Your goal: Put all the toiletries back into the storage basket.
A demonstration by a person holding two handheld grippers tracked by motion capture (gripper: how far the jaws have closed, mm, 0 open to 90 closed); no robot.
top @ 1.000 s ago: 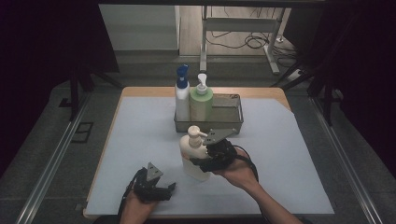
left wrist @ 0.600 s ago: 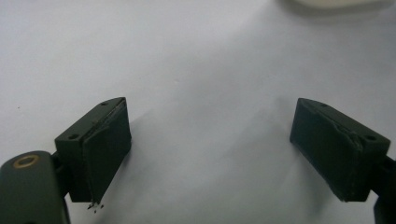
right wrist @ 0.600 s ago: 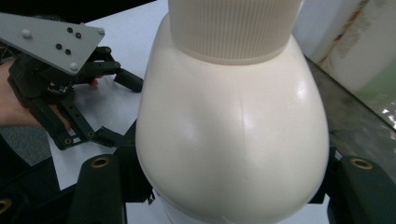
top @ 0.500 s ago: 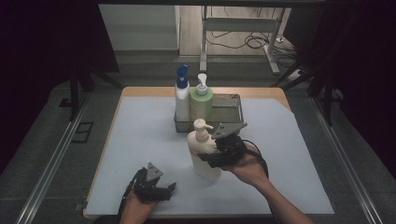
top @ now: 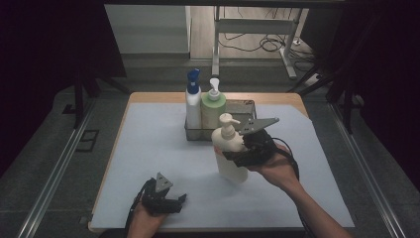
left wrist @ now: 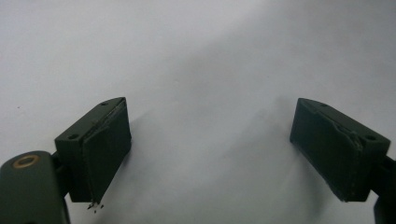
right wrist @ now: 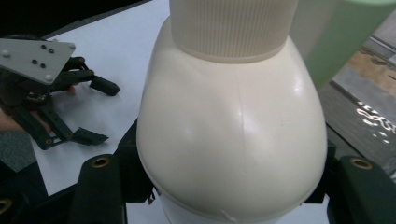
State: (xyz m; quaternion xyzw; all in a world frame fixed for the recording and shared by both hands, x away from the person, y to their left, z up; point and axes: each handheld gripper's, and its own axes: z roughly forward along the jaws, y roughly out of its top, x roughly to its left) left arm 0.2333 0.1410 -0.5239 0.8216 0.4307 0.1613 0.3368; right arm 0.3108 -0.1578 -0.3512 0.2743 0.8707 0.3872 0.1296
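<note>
The right gripper [top: 236, 154] is clamping a cream pump bottle [top: 229, 151] at its rounded shoulder, where smooth, rigid plastic looks slippery and top-heavy, while the left gripper [top: 173, 202] is resting with its jaws apart.

The right gripper [top: 236, 152] clamps a cream pump bottle [top: 229, 151], held upright above the middle of the table [top: 148, 148]. Near the front edge the left gripper [top: 171, 201] rests open. A metal tray [top: 247, 106] at the back edge holds two bottles
</note>
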